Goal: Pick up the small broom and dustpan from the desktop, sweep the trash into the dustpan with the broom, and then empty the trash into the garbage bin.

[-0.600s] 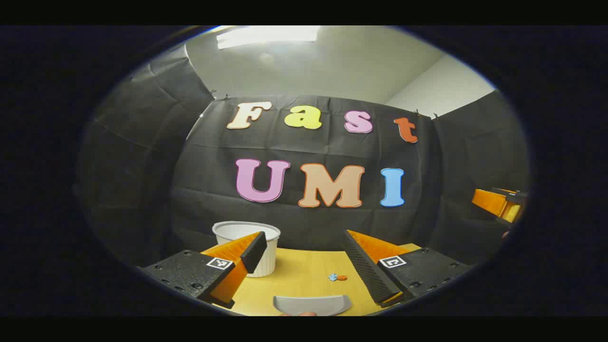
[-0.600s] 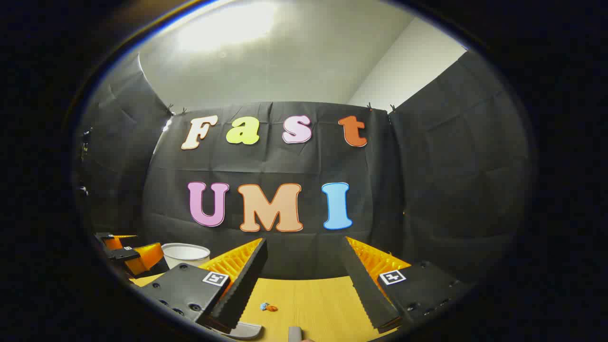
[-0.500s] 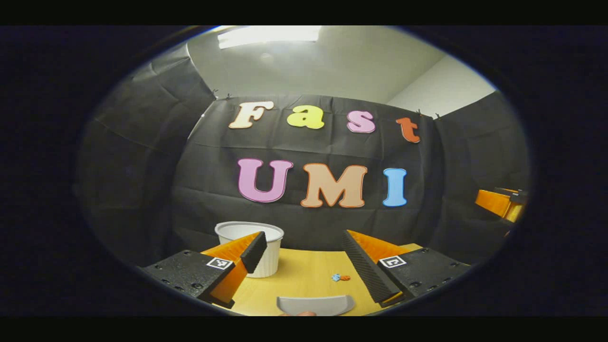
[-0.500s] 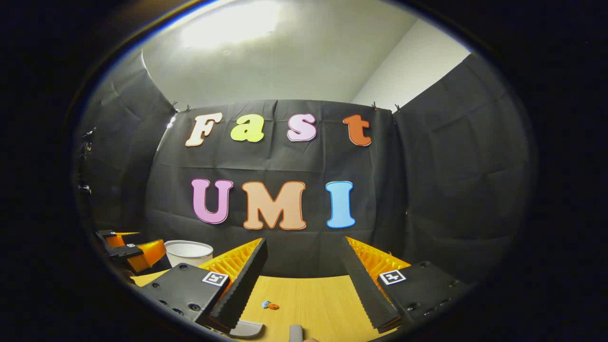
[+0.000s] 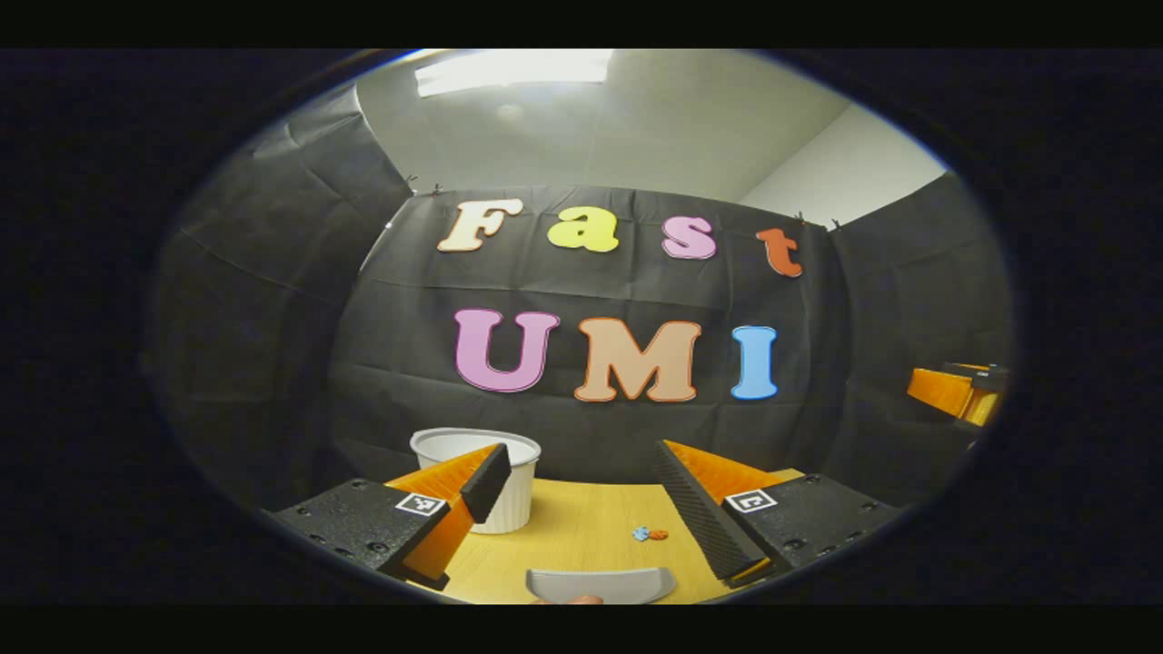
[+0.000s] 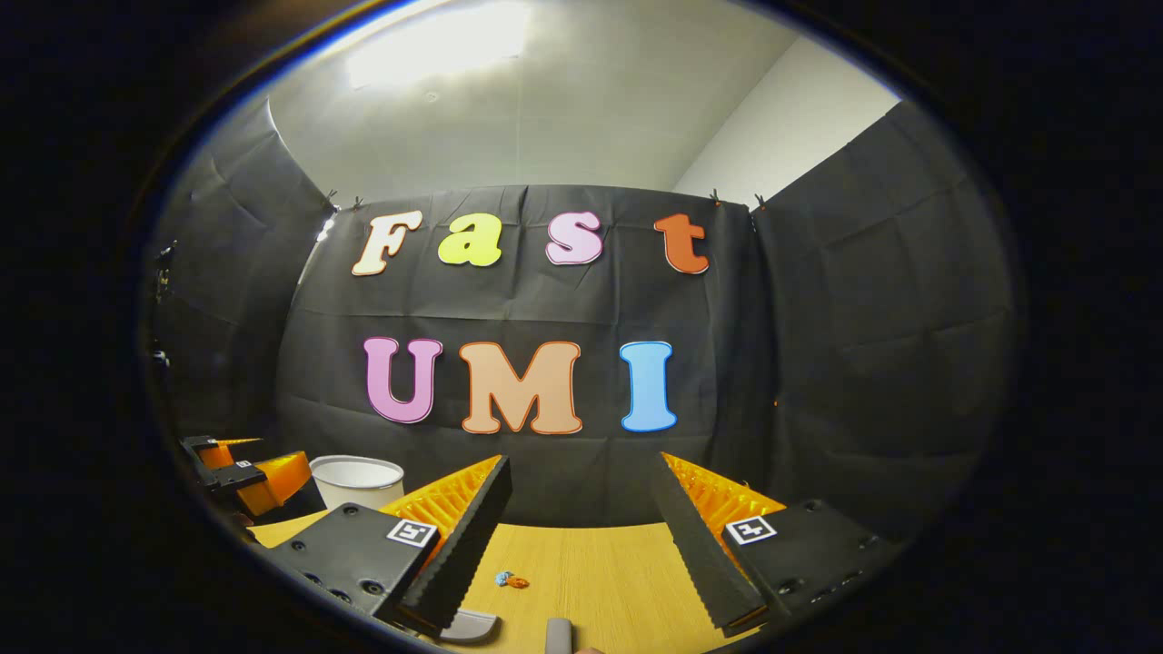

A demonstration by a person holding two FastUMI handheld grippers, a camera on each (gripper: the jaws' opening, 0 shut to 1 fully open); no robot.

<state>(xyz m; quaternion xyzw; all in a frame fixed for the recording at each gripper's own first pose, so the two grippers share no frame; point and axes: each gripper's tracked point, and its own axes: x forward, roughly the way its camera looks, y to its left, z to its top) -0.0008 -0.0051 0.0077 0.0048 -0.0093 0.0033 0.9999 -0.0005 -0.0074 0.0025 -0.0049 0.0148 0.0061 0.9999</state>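
Wooden desktop (image 5: 581, 527), flat grey dustpan (image 5: 600, 584)

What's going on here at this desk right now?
A person holds two grippers above a wooden desktop, both open and empty. The left gripper faces a grey dustpan, with a white garbage bin beyond and small scraps of trash to the side. The right gripper hovers near a grey handle, likely the broom's. Nothing is picked up yet.

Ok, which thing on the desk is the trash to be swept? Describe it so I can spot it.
Start at the wooden desk in front of the black wall. The white bin stands at its far left; the trash lies to the bin's right, beyond the grey dustpan. It is a tiny blue and orange cluster, the only coloured bits there.
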